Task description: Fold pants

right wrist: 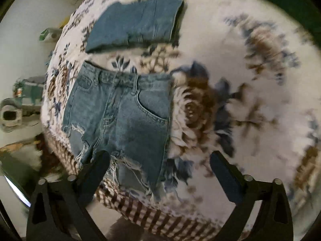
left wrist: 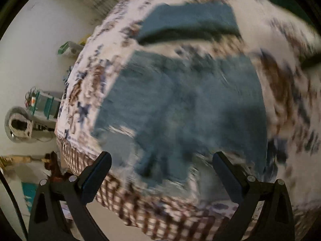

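A pair of blue denim shorts (right wrist: 120, 112) with frayed hems lies flat, front up, on a floral bedspread (right wrist: 250, 80), waistband away from me. It fills the left wrist view (left wrist: 180, 110), blurred. A second denim garment (right wrist: 136, 26), folded, lies beyond it and also shows in the left wrist view (left wrist: 190, 20). My left gripper (left wrist: 162, 160) is open and empty above the shorts' hem. My right gripper (right wrist: 160, 160) is open and empty above the frayed hem, its left finger (right wrist: 98, 166) over the right leg edge.
The bed's front edge with a checked skirt (right wrist: 150, 214) runs just under both grippers. Left of the bed are the pale floor (right wrist: 20, 30), a green box (left wrist: 68, 48) and other clutter (left wrist: 19, 122). A dark green surface (right wrist: 291, 4) lies at the far right.
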Demonstrator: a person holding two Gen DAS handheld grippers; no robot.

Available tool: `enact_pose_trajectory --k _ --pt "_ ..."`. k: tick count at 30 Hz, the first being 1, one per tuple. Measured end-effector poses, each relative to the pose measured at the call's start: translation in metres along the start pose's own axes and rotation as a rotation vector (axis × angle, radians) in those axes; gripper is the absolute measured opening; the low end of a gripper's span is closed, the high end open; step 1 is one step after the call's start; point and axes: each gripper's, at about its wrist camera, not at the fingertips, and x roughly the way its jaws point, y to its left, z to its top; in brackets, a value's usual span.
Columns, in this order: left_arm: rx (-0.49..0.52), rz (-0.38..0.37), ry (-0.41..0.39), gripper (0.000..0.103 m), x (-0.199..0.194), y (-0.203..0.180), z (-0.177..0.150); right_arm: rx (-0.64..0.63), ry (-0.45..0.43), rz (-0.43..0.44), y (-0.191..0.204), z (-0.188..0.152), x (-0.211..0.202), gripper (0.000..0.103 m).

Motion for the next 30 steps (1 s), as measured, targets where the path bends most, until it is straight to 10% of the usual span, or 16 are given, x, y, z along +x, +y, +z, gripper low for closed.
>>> enact_pose_trajectory --k 10,17,24,26,30 --pt "0.195 0.045 -0.045 0.103 0.017 -0.145 -0.047 -0.074 0.205 0.119 -0.044 0.055 0.099 0.094" --pt "0.162 0.038 0.037 0.102 0.057 -0.165 -0.039 -0.035 0.224 0.218 -0.055 0.078 0.117 0.094" --pt "0.158 -0.157 0.024 0.017 0.05 -0.15 -0.036 0.056 0.199 0.318 -0.033 0.103 0.152 0.087" --pt "0.137 -0.196 0.033 0.01 0.05 -0.137 -0.033 0.07 0.179 0.369 -0.022 0.103 0.156 0.033" --pt "0.114 -0.21 0.014 0.005 0.044 -0.112 -0.027 0.061 0.141 0.326 -0.005 0.098 0.15 0.023"
